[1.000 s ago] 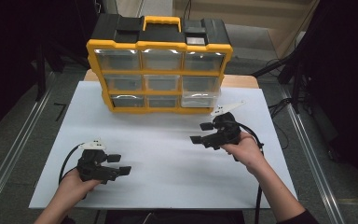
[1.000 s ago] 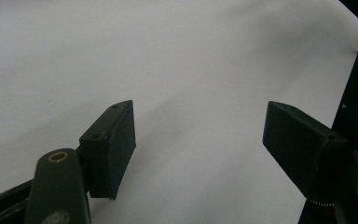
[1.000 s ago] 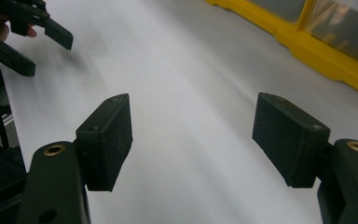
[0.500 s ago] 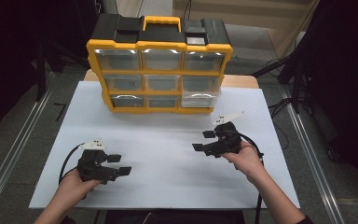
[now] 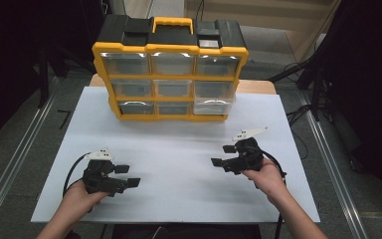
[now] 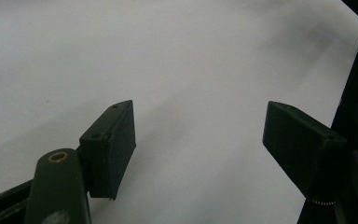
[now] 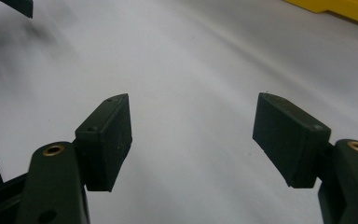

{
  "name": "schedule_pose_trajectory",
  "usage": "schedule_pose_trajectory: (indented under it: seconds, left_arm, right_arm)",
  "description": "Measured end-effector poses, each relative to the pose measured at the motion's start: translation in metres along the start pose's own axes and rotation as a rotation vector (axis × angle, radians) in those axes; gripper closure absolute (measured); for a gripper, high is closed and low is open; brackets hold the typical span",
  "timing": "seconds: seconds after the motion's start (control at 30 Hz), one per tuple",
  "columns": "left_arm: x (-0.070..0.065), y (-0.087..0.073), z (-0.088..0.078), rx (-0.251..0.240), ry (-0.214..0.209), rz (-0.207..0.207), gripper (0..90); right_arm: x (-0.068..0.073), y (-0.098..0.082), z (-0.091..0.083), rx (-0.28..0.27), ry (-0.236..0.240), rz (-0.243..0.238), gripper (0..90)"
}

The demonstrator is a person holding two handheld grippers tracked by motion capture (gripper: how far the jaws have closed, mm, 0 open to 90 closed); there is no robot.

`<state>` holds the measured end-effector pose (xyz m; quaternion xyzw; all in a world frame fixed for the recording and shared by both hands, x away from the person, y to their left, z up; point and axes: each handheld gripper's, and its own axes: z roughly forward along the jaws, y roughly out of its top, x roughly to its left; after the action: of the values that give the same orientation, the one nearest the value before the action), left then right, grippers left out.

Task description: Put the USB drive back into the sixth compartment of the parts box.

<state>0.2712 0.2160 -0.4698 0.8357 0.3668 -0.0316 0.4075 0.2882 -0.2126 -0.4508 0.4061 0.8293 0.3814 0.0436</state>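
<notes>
The right gripper (image 5: 223, 155) has come down and toward the lower right of the high view, away from the yellow drawer cabinet (image 5: 170, 79) at upper centre, while the left gripper (image 5: 128, 175) rests at lower left on the white counter (image 5: 179, 149), both jaws spread wide and empty.

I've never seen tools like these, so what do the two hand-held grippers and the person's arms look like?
Both the left gripper and the right gripper are chunky black handheld tools, each topped by a pale grey three-cornered plate. Each has two flat, rectangular black fingers on arms with brass-coloured pivot rings. A black cable loops from each. The forearms are bare, with no sleeves in sight.
</notes>
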Motion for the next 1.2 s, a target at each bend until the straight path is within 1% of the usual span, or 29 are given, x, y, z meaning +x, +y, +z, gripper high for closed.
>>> schedule_pose_trajectory:
  seconds: [0.23, 0.43, 0.6, 0.8, 1.03, 1.17, 1.2]
  left_arm:
    - [0.0, 0.0, 0.0, 0.001, 0.001, 0.0, 26.6]
    - [0.0, 0.0, -0.001, 0.001, 0.0, 0.004, 26.6]
    - [-0.001, 0.0, 0.0, 0.0, -0.001, 0.004, 26.7]
    - [-0.001, 0.0, -0.001, -0.001, 0.001, 0.005, 26.6]
    - [-0.001, 0.0, -0.001, -0.001, 0.002, 0.007, 26.6]
    - [-0.001, 0.0, -0.001, -0.001, 0.002, 0.009, 26.7]
    - [-0.001, 0.0, -0.001, 0.0, 0.002, 0.011, 26.7]
  right_arm:
    - [0.0, -0.01, -0.003, 0.0, -0.011, -0.001, 26.1]
    - [0.001, -0.022, -0.004, -0.004, -0.006, 0.003, 25.3]
    - [0.001, -0.033, -0.005, 0.007, -0.015, -0.01, 25.2]
    - [-0.003, -0.043, -0.009, 0.009, -0.016, 0.003, 25.2]
    - [-0.007, -0.053, -0.015, 0.013, -0.03, 0.012, 25.2]
    - [-0.009, -0.06, -0.017, 0.016, -0.015, 0.007, 25.2]
    - [-0.009, -0.062, -0.017, 0.016, -0.019, 0.004, 25.2]
